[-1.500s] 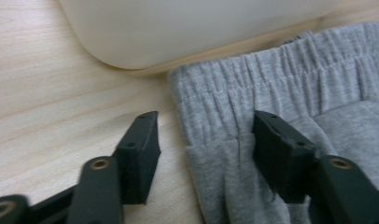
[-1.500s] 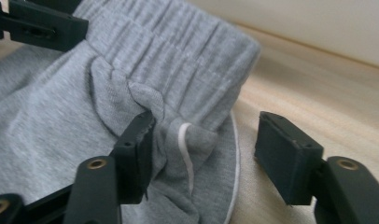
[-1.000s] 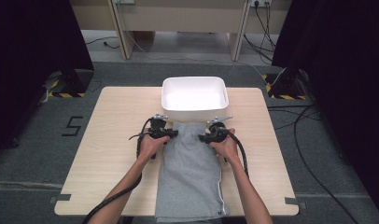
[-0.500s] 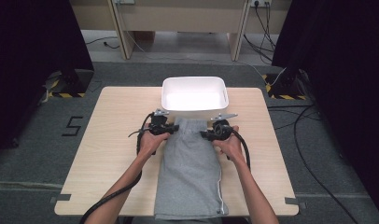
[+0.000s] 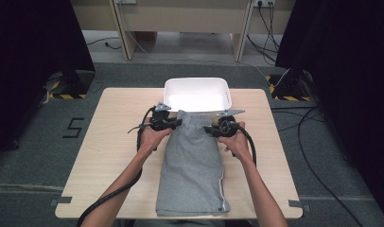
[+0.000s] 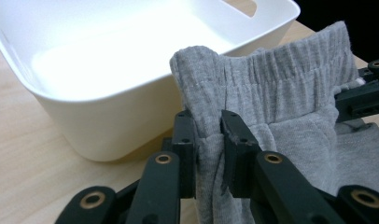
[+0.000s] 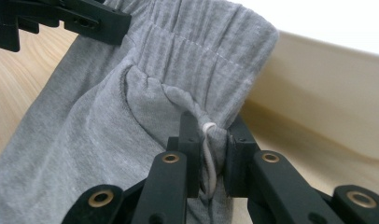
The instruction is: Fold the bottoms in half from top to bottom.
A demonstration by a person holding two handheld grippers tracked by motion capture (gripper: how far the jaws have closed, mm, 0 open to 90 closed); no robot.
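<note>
Grey shorts [image 5: 192, 165] lie folded lengthwise on the wooden table [image 5: 109, 142], waistband end toward the white tub [image 5: 197, 84]. My left gripper [image 5: 177, 123] is shut on the waistband's left corner and my right gripper [image 5: 208, 128] on its right corner, holding that end lifted off the table. In the left gripper view the jaws [image 6: 207, 122] pinch a fold of the grey fabric [image 6: 281, 88] just in front of the tub [image 6: 85, 107]. The right gripper [image 7: 210, 128] pinches the waistband [image 7: 108, 126] together with a white drawstring [image 7: 207, 158].
The tub stands at the table's far edge, directly behind the raised waistband. Bare table lies on both sides of the shorts. Cables trail from both grippers toward the near edge. The shorts' hem reaches the table's near edge [image 5: 190, 213].
Both hands have risen, lifting the waistband end of the shorts off the table and a little toward the tub. Both grips have stayed on the fabric.
</note>
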